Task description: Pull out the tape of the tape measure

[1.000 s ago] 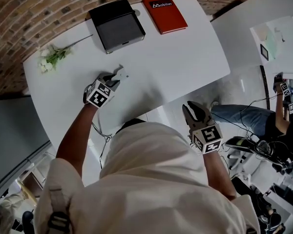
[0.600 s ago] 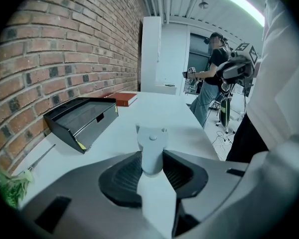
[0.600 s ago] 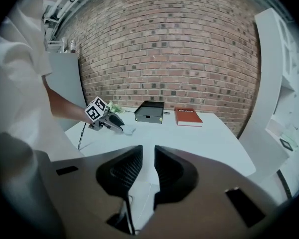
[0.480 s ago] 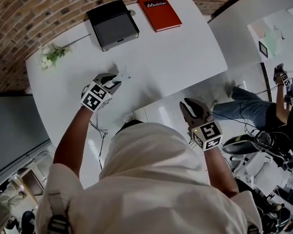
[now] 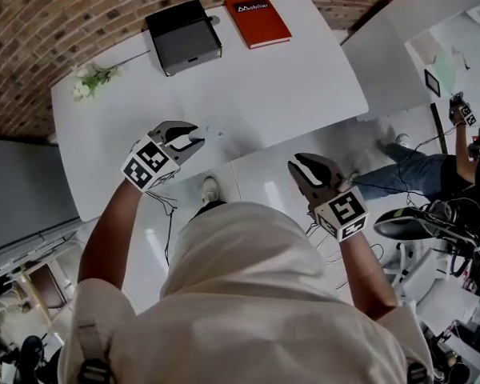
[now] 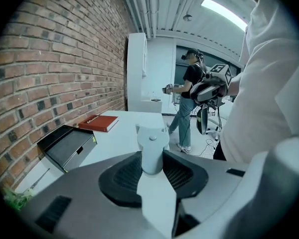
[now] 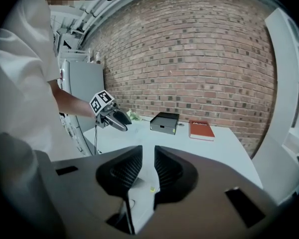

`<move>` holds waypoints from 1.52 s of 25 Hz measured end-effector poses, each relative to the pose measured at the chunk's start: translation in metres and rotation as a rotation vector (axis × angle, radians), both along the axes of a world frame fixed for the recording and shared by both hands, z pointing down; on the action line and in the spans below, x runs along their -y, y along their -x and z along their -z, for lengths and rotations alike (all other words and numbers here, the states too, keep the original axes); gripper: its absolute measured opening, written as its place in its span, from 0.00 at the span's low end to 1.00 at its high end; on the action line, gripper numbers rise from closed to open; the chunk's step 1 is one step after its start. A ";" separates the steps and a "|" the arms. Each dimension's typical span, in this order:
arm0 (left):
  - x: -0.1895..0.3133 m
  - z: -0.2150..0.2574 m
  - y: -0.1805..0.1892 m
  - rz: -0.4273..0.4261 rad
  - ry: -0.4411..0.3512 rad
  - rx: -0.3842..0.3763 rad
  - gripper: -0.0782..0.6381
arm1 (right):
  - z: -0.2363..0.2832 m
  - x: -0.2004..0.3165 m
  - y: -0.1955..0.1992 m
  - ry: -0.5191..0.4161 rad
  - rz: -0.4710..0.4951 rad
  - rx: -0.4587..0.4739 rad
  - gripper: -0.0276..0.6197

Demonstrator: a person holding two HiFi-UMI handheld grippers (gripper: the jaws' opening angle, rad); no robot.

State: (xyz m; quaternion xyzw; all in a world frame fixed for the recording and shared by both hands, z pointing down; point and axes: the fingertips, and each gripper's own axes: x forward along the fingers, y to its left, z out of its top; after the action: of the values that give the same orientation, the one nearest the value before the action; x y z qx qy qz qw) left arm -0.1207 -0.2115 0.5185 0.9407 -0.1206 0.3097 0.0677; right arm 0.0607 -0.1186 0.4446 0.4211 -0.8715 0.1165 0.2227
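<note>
Left gripper view shows tape measure (image 6: 152, 142) pinched between left gripper (image 6: 153, 171) pads, right gripper (image 7: 148, 167) slightly parted

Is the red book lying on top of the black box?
No, the red book lies flat on the white table beside the black box, not on it.

White table (image 5: 288, 78); far on it red book (image 5: 258, 20), black-and-grey box (image 5: 183, 36), white flowers (image 5: 92, 81) with green stems far left. Red-brown brick wall (image 5: 64, 22). Tape measure (image 6: 152, 146) white. Shirt (image 5: 248, 294) cream.
</note>
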 end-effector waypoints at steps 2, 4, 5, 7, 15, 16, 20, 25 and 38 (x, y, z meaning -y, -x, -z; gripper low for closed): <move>-0.014 0.014 -0.008 -0.014 -0.007 -0.011 0.28 | 0.007 -0.005 -0.004 -0.024 0.034 0.006 0.16; -0.030 0.028 -0.017 -0.033 -0.011 -0.022 0.28 | 0.014 -0.011 -0.007 -0.045 0.071 0.018 0.16; -0.039 0.035 -0.022 -0.045 -0.013 -0.028 0.28 | 0.017 -0.015 -0.009 -0.052 0.092 0.026 0.16; -0.057 0.050 -0.032 -0.076 -0.017 -0.039 0.28 | 0.027 -0.023 -0.011 -0.069 0.140 0.041 0.16; -0.129 0.106 -0.074 -0.215 -0.020 -0.069 0.28 | 0.064 -0.058 -0.017 -0.129 0.362 0.089 0.16; -0.138 0.111 -0.079 -0.235 -0.019 -0.074 0.28 | 0.068 -0.063 -0.017 -0.135 0.391 0.096 0.16; -0.170 0.127 -0.096 -0.306 -0.020 -0.087 0.28 | 0.083 -0.080 -0.018 -0.153 0.499 0.136 0.16; -0.208 0.143 -0.118 -0.378 -0.015 -0.113 0.28 | 0.098 -0.109 -0.021 -0.129 0.612 0.201 0.16; -0.279 0.159 -0.157 -0.560 0.021 -0.138 0.28 | 0.100 -0.173 -0.023 -0.032 0.875 0.345 0.16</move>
State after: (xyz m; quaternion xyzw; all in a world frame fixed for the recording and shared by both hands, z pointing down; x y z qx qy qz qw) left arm 0.0365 0.0675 0.3597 0.9554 0.1521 0.2530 -0.0026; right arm 0.0832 0.0540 0.3446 -0.0081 -0.9931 0.0667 0.0965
